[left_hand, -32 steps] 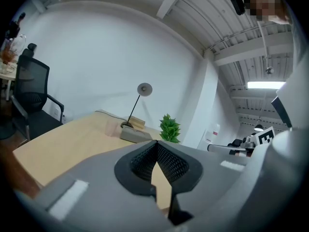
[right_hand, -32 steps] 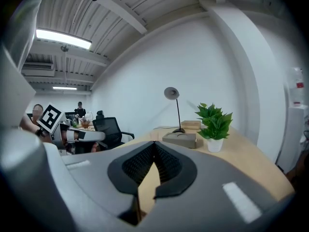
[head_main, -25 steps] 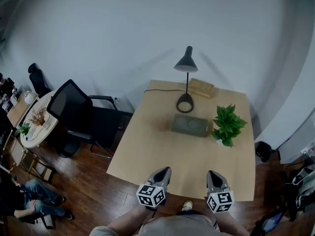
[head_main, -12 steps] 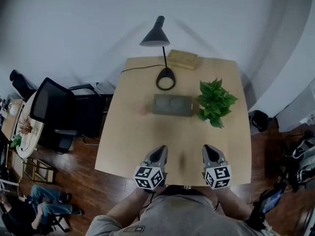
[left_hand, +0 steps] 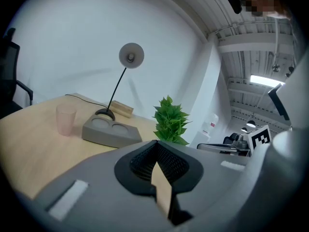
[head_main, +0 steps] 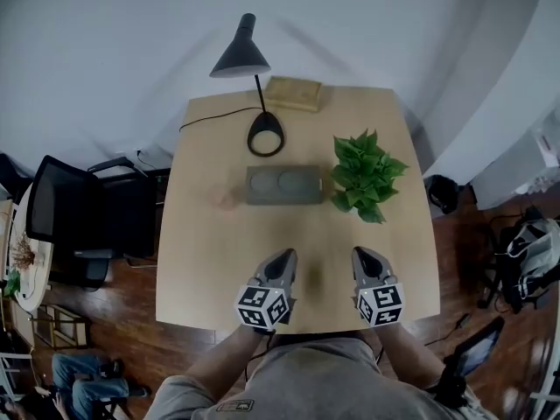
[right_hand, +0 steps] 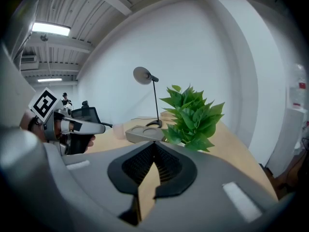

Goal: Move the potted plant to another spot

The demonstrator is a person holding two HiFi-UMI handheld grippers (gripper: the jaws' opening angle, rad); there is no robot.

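Green potted plant (head_main: 363,178); left claw (head_main: 282,259), right claw (head_main: 363,255) pressed together; ceiling (right_hand: 72,13) only gripper views.

The left gripper (head_main: 282,258) and right gripper (head_main: 363,255) have advanced over the table (head_main: 206,261), nearer the potted plant (head_main: 363,173).

bright green potted plant (head_main: 363,175) stands just right of a grey block (head_main: 283,185) on a pale wood table (head_main: 210,269); a pink translucent cup (head_main: 225,199) sits left of the block, a black lamp (head_main: 238,58) and tan box (head_main: 293,94) behind it. grey left gripper (head_main: 282,261) and right gripper (head_main: 365,258) bear black-and-white square markers.
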